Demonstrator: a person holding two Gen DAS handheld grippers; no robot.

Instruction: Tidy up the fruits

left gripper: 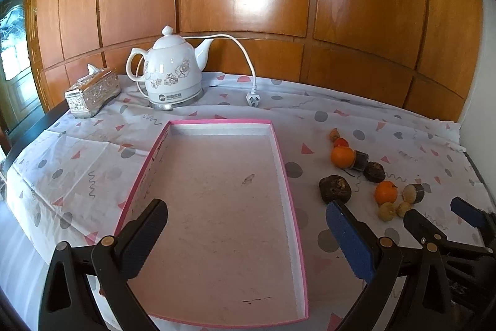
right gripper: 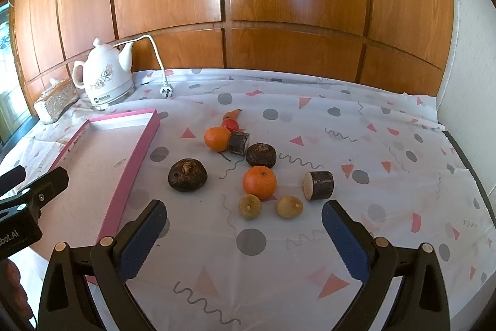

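A shallow pink box (left gripper: pixel 280 163) lies empty on the table; it also shows in the right wrist view (right gripper: pixel 136 154). Right of it lie fruits: two oranges (right gripper: pixel 259 182) (right gripper: pixel 217 138), two dark round fruits (right gripper: pixel 188 175) (right gripper: pixel 261 155), two cut dark-skinned pieces (right gripper: pixel 319 185) (right gripper: pixel 238 142), two small tan fruits (right gripper: pixel 249 206) (right gripper: pixel 290 206), a small red fruit (right gripper: pixel 230 124). My left gripper (left gripper: pixel 245 234) is open and empty over the box. My right gripper (right gripper: pixel 245 234) is open and empty, just short of the fruits.
A white kettle (left gripper: pixel 173 73) with cord and plug (left gripper: pixel 252 100) and a silver tissue box (left gripper: pixel 93 95) stand at the back left against the wood-panelled wall. A patterned cloth (right gripper: pixel 372 145) covers the table. A white wall is at the right.
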